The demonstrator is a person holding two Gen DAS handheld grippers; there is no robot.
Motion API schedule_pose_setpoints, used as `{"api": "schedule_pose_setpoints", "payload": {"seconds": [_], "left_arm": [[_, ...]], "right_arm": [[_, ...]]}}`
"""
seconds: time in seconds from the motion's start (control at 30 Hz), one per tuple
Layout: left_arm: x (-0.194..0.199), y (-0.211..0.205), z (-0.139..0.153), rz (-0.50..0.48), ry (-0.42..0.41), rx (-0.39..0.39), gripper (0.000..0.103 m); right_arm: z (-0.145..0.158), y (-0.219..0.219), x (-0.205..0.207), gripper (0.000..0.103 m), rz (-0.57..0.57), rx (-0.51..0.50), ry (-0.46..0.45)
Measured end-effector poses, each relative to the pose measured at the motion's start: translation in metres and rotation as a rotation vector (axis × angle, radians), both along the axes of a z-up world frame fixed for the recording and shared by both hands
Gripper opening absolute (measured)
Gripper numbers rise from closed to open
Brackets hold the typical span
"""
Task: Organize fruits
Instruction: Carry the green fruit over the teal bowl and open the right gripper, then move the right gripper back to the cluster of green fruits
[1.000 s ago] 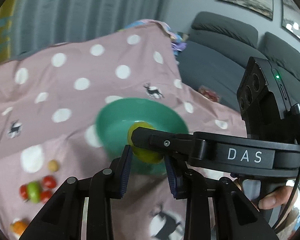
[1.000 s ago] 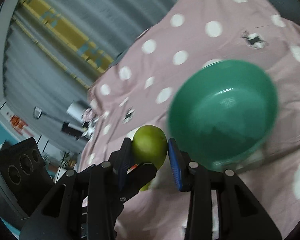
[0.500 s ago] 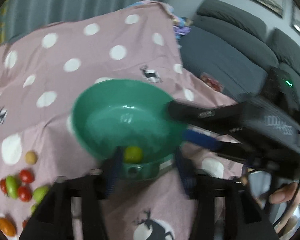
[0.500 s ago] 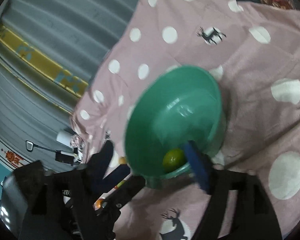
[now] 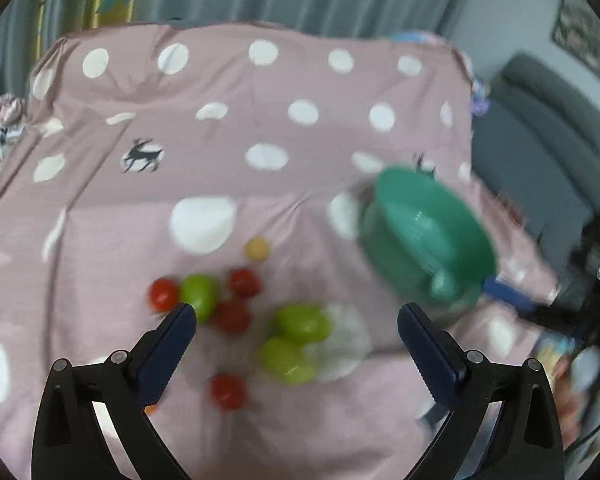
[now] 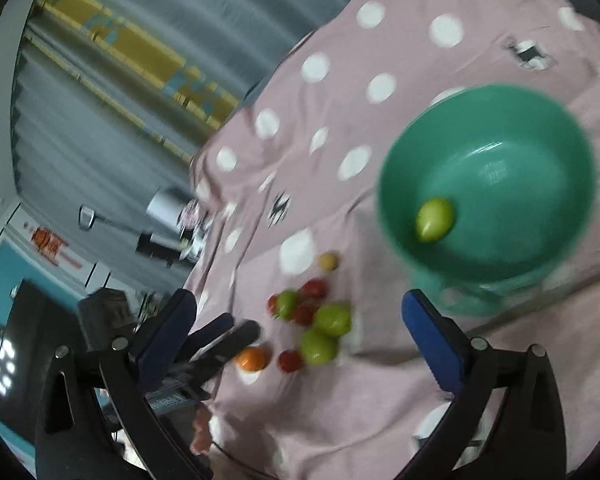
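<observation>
The green bowl (image 6: 488, 184) is sitting on the pink dotted cloth (image 6: 380, 380), up and to the right of the right gripper (image 6: 300, 316), and it is holding a single yellow-green fruit (image 6: 434, 220) against its near-left wall. That gripper's jaws have just been opening and are standing wide apart with nothing between them. The left gripper (image 5: 296, 332) has likewise just been opening; its jaws are gaping empty over the loose fruit. Ahead of and between its fingers, green fruits (image 5: 302, 324) and red tomatoes (image 5: 242, 282) are lying clustered on the cloth, a small tan fruit (image 5: 256, 248) just beyond them. An orange fruit (image 6: 252, 358) is resting beside the left gripper's fingertips in the right wrist view.
</observation>
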State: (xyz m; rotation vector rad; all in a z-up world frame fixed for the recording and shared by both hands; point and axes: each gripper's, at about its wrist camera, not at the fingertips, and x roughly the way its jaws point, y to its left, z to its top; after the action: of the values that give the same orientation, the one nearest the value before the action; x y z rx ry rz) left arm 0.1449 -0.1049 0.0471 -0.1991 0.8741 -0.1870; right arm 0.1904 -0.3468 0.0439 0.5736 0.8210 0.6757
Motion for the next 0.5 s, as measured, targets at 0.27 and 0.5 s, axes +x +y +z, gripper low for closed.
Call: {"api": "schedule_pose_setpoints", "payload": {"seconds": [0.27, 0.5], "left_arm": [[-0.033, 0.016, -0.054, -0.010, -0.012, 0.059, 0.100], [-0.038, -0.006, -0.048, -0.131, -0.153, 0.009, 0.100]], "right_arm": [[-0.016, 0.056, 0.001, 0.103, 0.104, -0.082, 0.048], [-0.030, 0.077, -0.001, 0.099, 0.160, -0.154, 0.031]]}}
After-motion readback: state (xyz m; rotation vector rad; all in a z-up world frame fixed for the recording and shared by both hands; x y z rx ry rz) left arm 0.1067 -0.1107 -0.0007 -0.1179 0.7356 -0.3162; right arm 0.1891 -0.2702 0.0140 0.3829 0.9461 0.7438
